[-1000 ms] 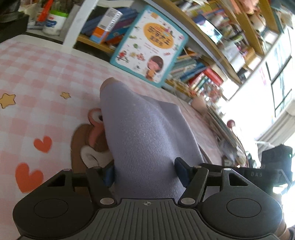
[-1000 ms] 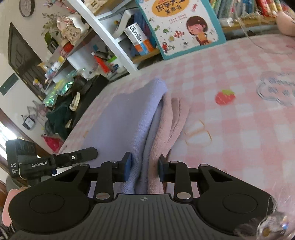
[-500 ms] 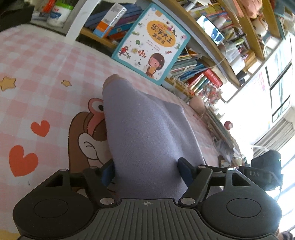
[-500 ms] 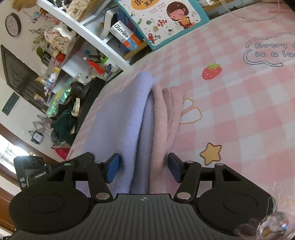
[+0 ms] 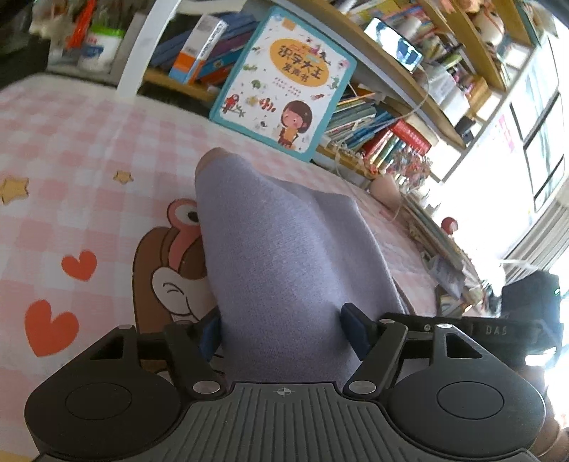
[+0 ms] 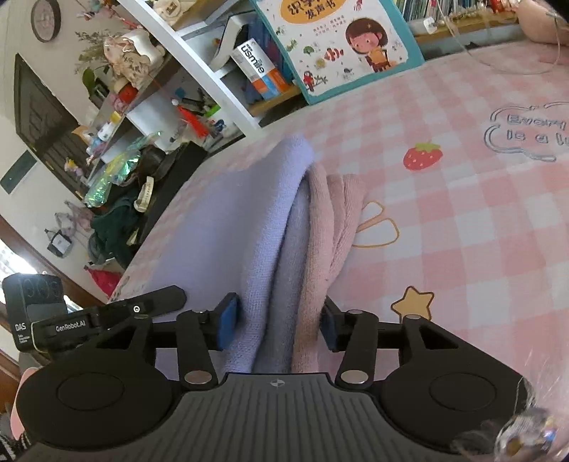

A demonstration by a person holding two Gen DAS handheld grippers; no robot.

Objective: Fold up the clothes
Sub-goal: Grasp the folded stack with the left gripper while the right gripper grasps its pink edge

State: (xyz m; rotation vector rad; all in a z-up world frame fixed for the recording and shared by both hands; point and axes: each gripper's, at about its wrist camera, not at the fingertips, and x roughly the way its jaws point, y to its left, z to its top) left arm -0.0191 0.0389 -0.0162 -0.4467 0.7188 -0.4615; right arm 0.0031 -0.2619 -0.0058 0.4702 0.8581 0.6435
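Folded lavender knit garment (image 5: 284,256) with pink inner layers (image 6: 330,227) lies on pink checked cartoon-print bedsheet (image 5: 89,149), passing between spread, non-gripping fingers of left gripper (image 5: 282,328) and right gripper (image 6: 277,321).

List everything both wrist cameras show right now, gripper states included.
folded garment: 1, lavender outside, pink inside, on the sheet between both grippers' pads
bed sheet: 1, pink check with cartoon prints, beneath the garment
picture book: 1, teal-edged, leaning on the bookshelf
bookshelf: 1, wood and white, crowded, behind the bed
wall clock: 1, dark, upper left
left gripper: black, open
right gripper: black, open
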